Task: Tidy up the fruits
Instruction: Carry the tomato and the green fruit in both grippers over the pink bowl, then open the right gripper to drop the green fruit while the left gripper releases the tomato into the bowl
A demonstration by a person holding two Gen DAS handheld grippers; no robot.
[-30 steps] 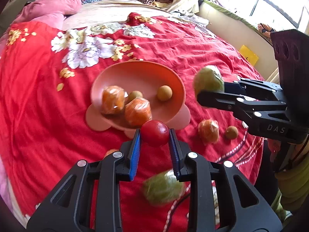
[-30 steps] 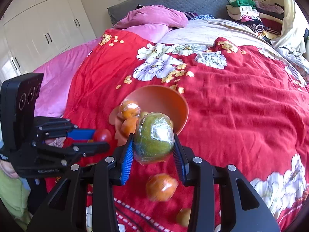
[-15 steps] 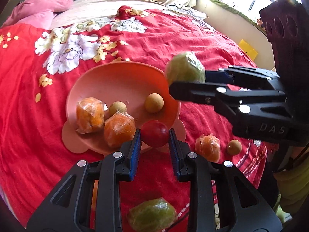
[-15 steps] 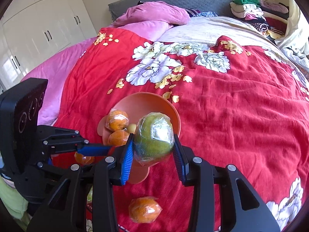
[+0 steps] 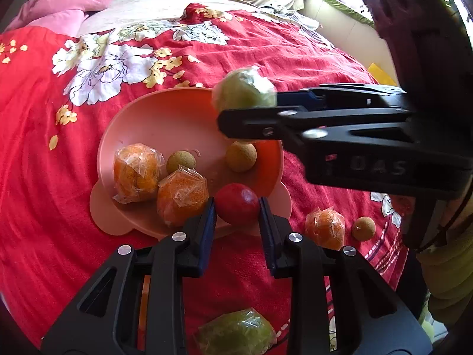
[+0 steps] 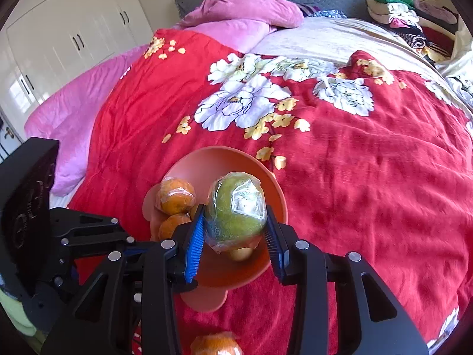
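A pink bowl (image 5: pixel 165 118) rests on the red flowered bedspread and holds two wrapped oranges (image 5: pixel 137 171) and two small brown fruits (image 5: pixel 241 156). My left gripper (image 5: pixel 236 207) is shut on a red tomato (image 5: pixel 236 202), held over the bowl's near rim. My right gripper (image 6: pixel 235 224) is shut on a wrapped green fruit (image 6: pixel 236 207) and hovers above the bowl (image 6: pixel 218 159); in the left wrist view the same green fruit (image 5: pixel 244 90) shows over the bowl's far right side.
Outside the bowl lie a wrapped orange (image 5: pixel 325 227), a small brown fruit (image 5: pixel 363 228) and a wrapped green fruit (image 5: pixel 236 332) near the bed's front edge. Pink pillows (image 6: pixel 242 9) and folded clothes (image 6: pixel 408 14) sit at the bed's far end. White wardrobes (image 6: pixel 59 38) stand left.
Both grippers have moved in over the bowl with their fruits still held. The green fruit came from right of the bowl to above its far right side.
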